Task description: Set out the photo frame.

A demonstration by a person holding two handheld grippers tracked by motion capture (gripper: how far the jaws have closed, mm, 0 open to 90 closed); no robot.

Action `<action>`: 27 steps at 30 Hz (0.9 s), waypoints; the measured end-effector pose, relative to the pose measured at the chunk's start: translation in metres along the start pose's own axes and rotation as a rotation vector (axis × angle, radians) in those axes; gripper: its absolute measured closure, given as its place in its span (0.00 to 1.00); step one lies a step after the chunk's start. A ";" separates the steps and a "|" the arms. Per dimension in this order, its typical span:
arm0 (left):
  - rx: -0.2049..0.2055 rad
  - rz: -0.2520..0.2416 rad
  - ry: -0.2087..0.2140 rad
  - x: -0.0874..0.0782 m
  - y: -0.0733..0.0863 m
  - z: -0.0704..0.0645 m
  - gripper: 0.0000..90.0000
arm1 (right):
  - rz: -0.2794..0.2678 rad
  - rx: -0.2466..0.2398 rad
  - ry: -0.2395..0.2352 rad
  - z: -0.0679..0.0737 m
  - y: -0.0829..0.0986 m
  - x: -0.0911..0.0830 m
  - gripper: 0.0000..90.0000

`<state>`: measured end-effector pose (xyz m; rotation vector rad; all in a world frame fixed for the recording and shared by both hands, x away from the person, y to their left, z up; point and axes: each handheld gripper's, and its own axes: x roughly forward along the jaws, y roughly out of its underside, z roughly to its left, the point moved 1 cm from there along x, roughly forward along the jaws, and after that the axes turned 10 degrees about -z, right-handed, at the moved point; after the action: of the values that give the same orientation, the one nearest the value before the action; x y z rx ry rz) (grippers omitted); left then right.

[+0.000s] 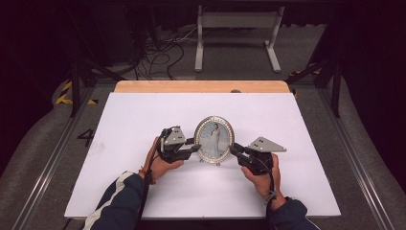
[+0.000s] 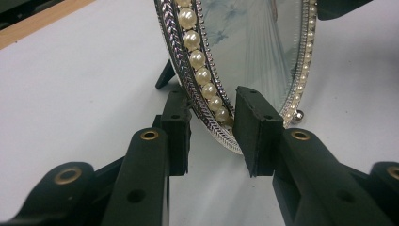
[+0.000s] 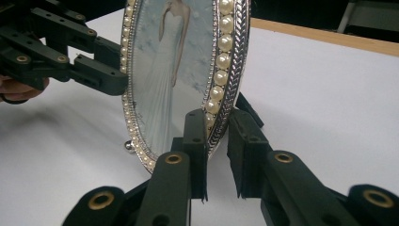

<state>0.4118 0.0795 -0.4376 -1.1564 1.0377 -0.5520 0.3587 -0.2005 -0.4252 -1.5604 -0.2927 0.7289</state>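
Centre of the high view: oval pearl-rimmed picture frame [image 1: 214, 139] upright on white bench [image 1: 143, 115]. Left tongs [image 1: 196, 146] and right tongs [image 1: 233, 149] each straddle 1 frame edge; grip unclear.

Grey floor [image 1: 43, 143], tangled cables [image 1: 158, 50] and a white stand [image 1: 237, 21] in dim light

My high view looks forward and down over the white table [image 1: 143, 120]; both gripper views sit low and close, facing inward, sharing the oval frame [image 1: 214, 139].
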 end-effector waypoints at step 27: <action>0.067 0.044 -0.008 -0.009 0.001 -0.011 0.74 | 0.004 -0.026 -0.003 -0.002 -0.002 0.007 0.86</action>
<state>0.3974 0.0820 -0.4354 -1.0739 1.0279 -0.5430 0.3657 -0.1973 -0.4254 -1.5852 -0.3022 0.7329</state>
